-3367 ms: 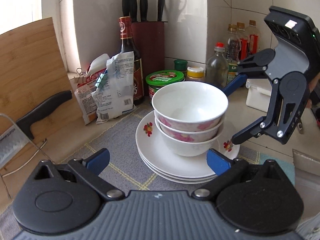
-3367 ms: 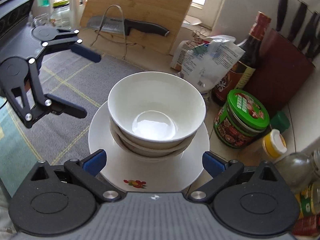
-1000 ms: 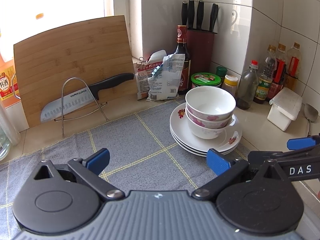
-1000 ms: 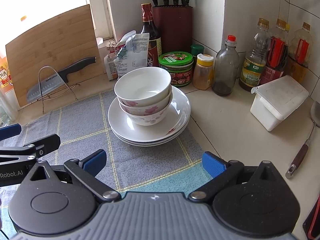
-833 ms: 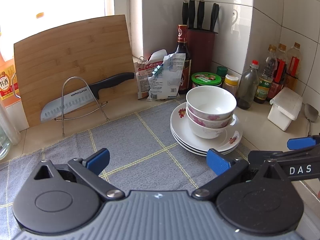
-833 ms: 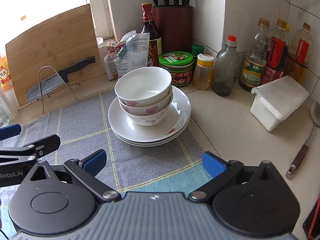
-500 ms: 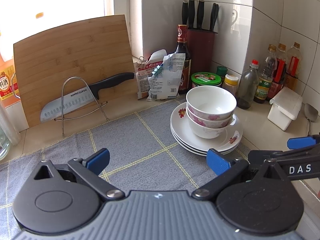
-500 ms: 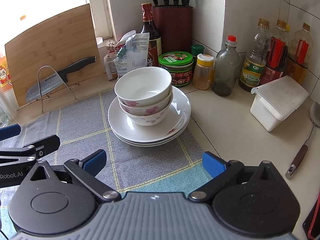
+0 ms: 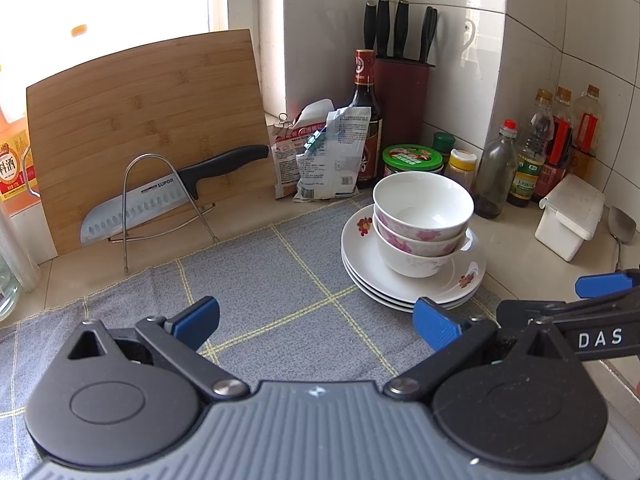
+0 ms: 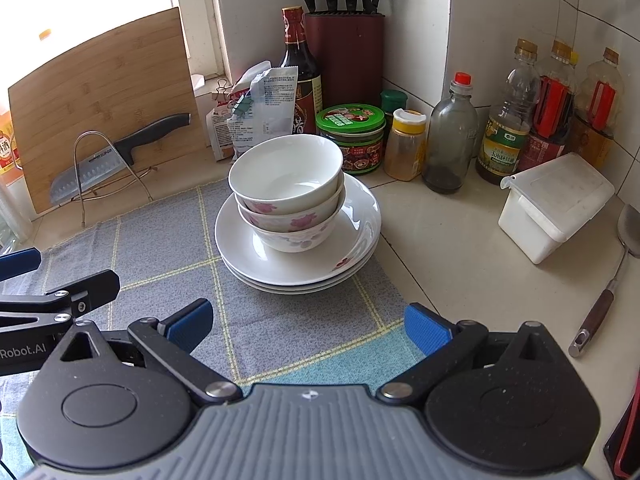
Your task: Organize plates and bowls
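Observation:
Three white bowls with pink flowers [image 9: 420, 224] [image 10: 286, 196] are nested upright on a stack of three white plates [image 9: 360, 256] [image 10: 352, 248], which rests on the right edge of a grey checked cloth [image 9: 256, 284] [image 10: 160, 248]. My left gripper [image 9: 316, 320] hangs open over the cloth, well short of the stack, with nothing between its fingers. My right gripper [image 10: 306, 326] is open too and empty, in front of the stack. Each gripper's arm shows at the edge of the other's view.
A cutting board [image 9: 144, 120] and a knife on a wire rack [image 9: 160, 196] stand at the back left. Snack bags [image 9: 324, 152], a sauce bottle, a knife block [image 9: 404, 100], jars and bottles [image 10: 452, 136] line the wall. A white lidded box [image 10: 556, 204] and a spoon [image 10: 608, 280] lie right.
Since 3.4 s ago both grippers have drawn back from the bowl and plate stack, which stays put. Over the last second nothing has visibly moved.

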`<state>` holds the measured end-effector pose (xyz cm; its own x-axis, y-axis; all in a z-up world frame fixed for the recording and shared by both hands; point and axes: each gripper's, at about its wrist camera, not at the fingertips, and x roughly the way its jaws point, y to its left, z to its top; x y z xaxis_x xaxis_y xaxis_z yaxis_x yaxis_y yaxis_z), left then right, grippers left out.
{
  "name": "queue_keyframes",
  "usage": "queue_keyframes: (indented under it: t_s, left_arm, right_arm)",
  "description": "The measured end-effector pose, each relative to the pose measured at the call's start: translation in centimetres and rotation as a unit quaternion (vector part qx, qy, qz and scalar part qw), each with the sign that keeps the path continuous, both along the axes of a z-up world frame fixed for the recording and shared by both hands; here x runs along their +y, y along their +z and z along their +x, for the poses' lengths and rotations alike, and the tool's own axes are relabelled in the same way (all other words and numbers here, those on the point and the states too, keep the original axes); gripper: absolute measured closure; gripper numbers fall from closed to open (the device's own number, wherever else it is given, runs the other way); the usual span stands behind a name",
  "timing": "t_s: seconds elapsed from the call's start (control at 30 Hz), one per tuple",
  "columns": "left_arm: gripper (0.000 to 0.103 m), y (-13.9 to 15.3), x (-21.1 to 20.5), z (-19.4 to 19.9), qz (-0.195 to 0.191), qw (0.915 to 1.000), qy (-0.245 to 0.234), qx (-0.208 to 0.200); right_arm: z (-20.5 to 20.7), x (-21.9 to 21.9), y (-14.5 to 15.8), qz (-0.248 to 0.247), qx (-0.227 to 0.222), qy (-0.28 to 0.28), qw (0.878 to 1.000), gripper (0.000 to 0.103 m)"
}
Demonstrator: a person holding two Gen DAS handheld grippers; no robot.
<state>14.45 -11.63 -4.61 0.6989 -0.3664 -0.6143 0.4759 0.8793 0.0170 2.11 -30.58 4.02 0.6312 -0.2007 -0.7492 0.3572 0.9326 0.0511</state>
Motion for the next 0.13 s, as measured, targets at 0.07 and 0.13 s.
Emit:
queue_keyframes:
  t_s: [0.07,0.13]
  left_arm:
    - [0.001,-0.02,0.02,0.01,0.001,1.0,0.0,-0.001]
    - [0.001,-0.02,-0.01,0.06,0.0,1.0,-0.003,-0.001]
  right_arm:
    - [0.01,-0.02,0.0,0.0,0.0,0.0,1.0,0.0]
    - [0.0,-0.1,0.05,0.0,0.0,-0.001,1.0,0.0]
